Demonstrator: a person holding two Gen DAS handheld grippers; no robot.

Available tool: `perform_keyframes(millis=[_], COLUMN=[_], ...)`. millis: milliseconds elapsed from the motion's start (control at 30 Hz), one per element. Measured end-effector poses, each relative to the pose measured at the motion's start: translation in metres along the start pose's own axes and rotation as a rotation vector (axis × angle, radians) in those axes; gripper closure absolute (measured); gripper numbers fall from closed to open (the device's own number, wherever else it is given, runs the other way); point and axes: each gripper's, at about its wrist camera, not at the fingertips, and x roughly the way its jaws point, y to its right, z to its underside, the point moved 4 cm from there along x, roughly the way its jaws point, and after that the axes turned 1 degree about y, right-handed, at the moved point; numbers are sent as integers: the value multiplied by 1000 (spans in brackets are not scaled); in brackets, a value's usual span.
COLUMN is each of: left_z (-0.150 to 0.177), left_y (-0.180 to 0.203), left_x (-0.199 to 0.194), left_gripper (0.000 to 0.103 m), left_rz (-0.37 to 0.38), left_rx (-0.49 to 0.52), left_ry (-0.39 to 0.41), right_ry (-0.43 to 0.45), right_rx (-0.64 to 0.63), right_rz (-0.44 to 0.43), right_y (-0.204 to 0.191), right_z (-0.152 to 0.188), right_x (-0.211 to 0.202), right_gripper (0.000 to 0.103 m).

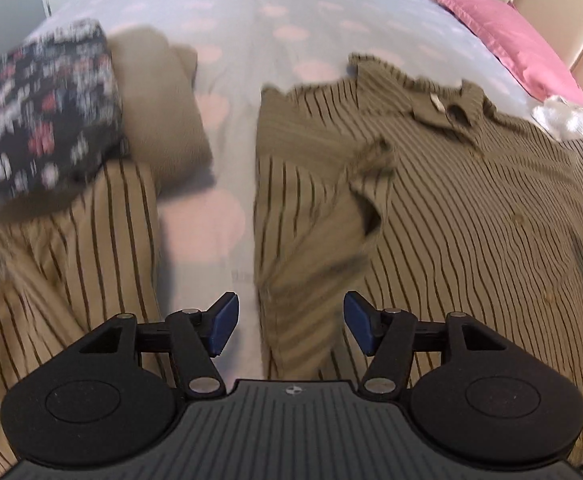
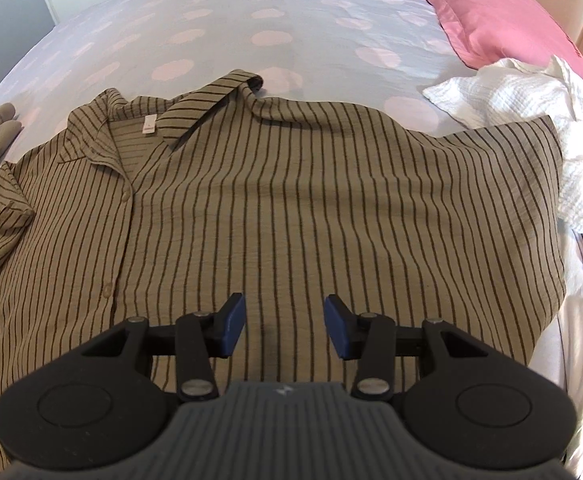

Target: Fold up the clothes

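Both the left gripper (image 1: 290, 328) and right gripper (image 2: 284, 327) hover spread wide and empty over the striped shirt (image 2: 291, 216), whose left sleeve (image 1: 365, 184), blurred, seems bunched and may fold in crooked.

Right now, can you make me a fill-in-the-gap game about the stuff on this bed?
1. The big shirt has dark ____ running down it.
2. The pillow at the head of the bed is ____.
3. Both the left gripper and the right gripper are ____, holding nothing.
4. The crumpled cloth beside the shirt is ____.

Missing words: stripes; pink; open; white
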Motion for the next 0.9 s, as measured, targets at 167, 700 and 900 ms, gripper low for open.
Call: perform_keyframes(millis=[167,700,900], left_z=[16,53,56], left_y=[-2,89,84], left_x=[7,4,-20], left_gripper=[84,86,60], left_rz=[6,32,59], left_rx=[-40,372,381], left_ry=[59,50,102], right_ry=[25,-55,-97], right_rx=[-56,-190,-197], right_rz=[17,-35,-90], right_y=[-18,-85,-114], right_z=[0,9,-3], right_x=[-1,18,25], right_gripper=[55,55,55])
